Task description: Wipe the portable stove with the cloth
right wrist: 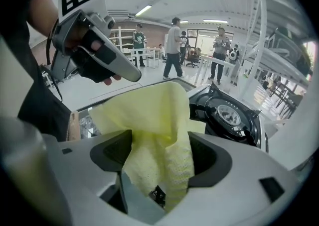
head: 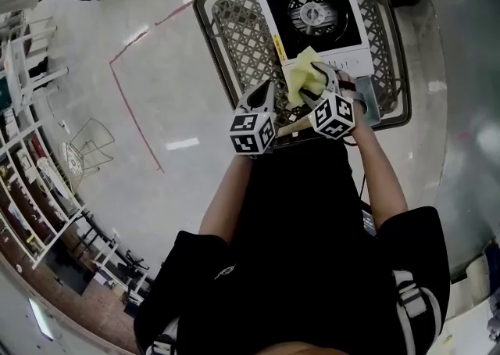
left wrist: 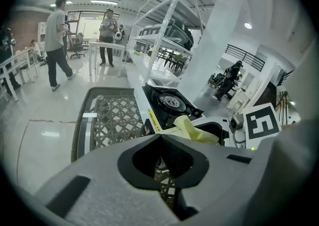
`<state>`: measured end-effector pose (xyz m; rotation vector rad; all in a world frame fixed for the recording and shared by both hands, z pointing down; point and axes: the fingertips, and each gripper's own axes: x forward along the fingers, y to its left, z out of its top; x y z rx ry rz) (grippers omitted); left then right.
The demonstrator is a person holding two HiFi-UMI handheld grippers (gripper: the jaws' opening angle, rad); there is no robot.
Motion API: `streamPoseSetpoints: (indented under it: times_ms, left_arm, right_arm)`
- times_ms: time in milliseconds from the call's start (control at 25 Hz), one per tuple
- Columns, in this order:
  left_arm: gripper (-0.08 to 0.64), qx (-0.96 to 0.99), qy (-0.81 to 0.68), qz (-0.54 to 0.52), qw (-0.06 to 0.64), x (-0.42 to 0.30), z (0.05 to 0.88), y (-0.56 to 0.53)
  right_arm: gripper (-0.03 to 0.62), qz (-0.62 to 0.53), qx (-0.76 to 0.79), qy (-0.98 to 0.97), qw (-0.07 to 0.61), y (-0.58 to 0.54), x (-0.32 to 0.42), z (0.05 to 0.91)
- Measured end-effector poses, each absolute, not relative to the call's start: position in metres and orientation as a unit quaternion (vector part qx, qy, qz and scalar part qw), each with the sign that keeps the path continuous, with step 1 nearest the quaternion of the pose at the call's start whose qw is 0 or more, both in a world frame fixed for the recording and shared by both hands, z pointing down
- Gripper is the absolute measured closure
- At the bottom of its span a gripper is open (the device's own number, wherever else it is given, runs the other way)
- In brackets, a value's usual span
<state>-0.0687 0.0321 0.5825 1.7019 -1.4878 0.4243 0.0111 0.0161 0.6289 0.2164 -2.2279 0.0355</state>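
Grey polished floor (head: 117, 48) fills most of the head view, with a red tape line (head: 129, 111) across it on the left. White shelving racks (head: 31, 134) run along the left edge.

Next down in size is the wicker-lattice table (head: 234, 29) on the far side, which has a dark rim. On its right half sits the portable stove (head: 312, 13). It has a white body, a black pan, a round burner in the centre and a control strip along the near edge. Lattice shows on the table's left half.

Over the stove's near edge is the right gripper (head: 314, 84), pointing down and away. Its jaws are wide apart. Fabric is bunched in the gap from pad to pad, with no visible squeeze.

Just left of it and a bit nearer is the left gripper (head: 264, 94), beside the stove's near-left corner. Its jaws are together with nothing between them, and only lattice shows through the hole behind the tips.

Smallest is the cloth (head: 303, 70), which is pale yellow. It sticks out past the right fingertips over the stove's near-left corner. It covers part of the control strip, just near of the black pan. Can't tell whether it touches the stove surface.
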Motion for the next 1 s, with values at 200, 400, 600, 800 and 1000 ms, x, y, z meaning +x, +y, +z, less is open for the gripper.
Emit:
streamPoseSetpoints:
  times_ms: [200, 400, 600, 800, 1000]
  left_arm:
    - [0.543, 0.683, -0.584, 0.171, 0.403, -0.057, 0.579, 0.024]
    - [0.543, 0.684, -0.581, 0.178, 0.403, -0.049, 0.582, 0.021]
    - [0.543, 0.688, -0.576, 0.180, 0.404, -0.037, 0.582, 0.018]
    - [0.543, 0.692, -0.570, 0.182, 0.404, -0.027, 0.583, 0.014]
    - [0.543, 0.695, -0.567, 0.180, 0.404, -0.018, 0.582, 0.009]
  right_arm:
    - [0.265, 0.000, 0.085, -0.892, 0.443, 0.014, 0.021, 0.631]
    - [0.261, -0.006, 0.091, -0.890, 0.446, 0.010, 0.031, 0.632]
    - [0.258, -0.011, 0.099, -0.888, 0.448, 0.006, 0.041, 0.631]
    - [0.258, -0.011, 0.108, -0.886, 0.450, 0.001, 0.053, 0.630]
    - [0.258, -0.010, 0.118, -0.883, 0.453, -0.005, 0.066, 0.630]
